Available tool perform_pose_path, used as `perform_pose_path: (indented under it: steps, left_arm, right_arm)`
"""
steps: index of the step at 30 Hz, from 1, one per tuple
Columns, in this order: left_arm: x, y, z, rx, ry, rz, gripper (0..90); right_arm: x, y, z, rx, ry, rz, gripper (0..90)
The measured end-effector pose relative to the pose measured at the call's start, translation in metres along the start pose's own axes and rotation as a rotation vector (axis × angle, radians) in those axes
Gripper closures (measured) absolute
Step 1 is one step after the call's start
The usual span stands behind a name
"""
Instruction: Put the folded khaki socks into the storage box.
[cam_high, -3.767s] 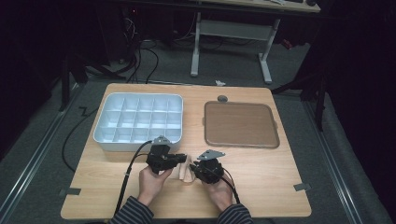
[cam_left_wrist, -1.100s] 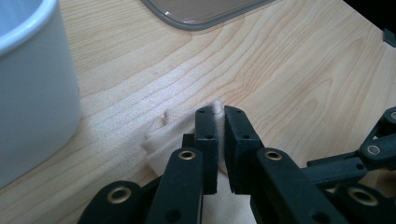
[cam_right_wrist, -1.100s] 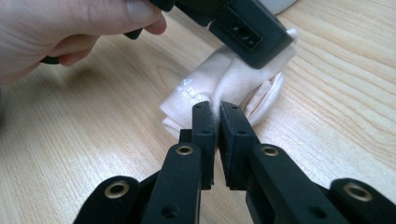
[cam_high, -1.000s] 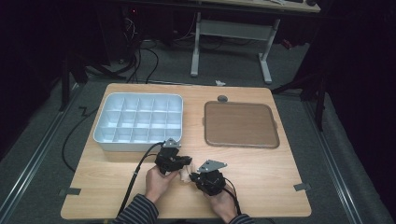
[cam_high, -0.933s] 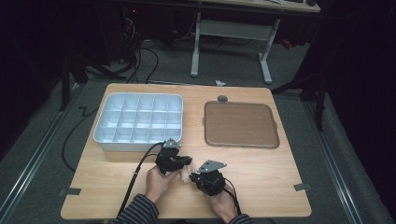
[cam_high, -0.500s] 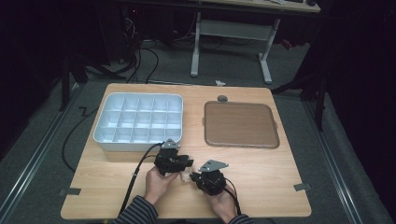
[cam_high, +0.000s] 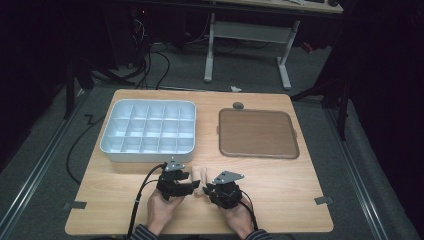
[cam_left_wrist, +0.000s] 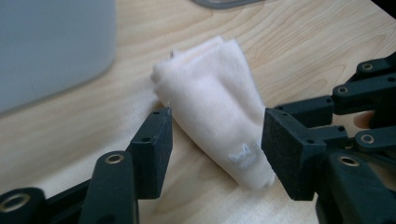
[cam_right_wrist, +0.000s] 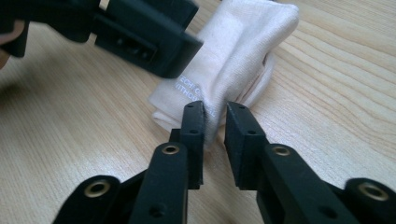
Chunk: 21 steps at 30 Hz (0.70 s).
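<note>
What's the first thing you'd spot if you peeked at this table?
The folded pale cloth near the table's front edge, with both hand-held grippers at it. The left hand-held gripper has just opened, jaws standing either side of the cloth. Behind sit a white compartment box on the left and a brown tray on the right.

L hand-held gripper (cam_left_wrist: 215, 140) jaws opened, cloth (cam_left_wrist: 215, 121) released

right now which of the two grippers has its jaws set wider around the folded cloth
The left gripper: its jaws have just been opening and stand apart either side of the cloth. The right gripper has only a narrow gap at the cloth's edge.
</note>
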<state>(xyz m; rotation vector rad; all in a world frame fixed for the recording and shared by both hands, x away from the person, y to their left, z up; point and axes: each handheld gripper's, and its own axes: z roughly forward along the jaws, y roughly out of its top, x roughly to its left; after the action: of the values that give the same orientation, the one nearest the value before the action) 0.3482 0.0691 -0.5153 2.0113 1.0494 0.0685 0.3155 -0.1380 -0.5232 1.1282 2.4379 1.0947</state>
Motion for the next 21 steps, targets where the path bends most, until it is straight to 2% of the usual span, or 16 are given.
perform_pose_path:
  steps: [6,11,21]
  left_arm:
    - [0.0,-0.002,0.006,0.015,0.013,-0.013,44.4]
    - [0.003,-0.001,0.011,0.044,0.001,-0.03,47.2]
    - [0.011,0.0,0.009,0.042,0.017,-0.031,46.9]
  right_arm:
    - [-0.001,-0.002,0.0,0.006,-0.011,-0.016,76.1]
    - [-0.001,-0.003,0.002,0.017,-0.004,-0.022,84.4]
    - [0.002,0.001,0.007,0.024,0.004,-0.012,85.3]
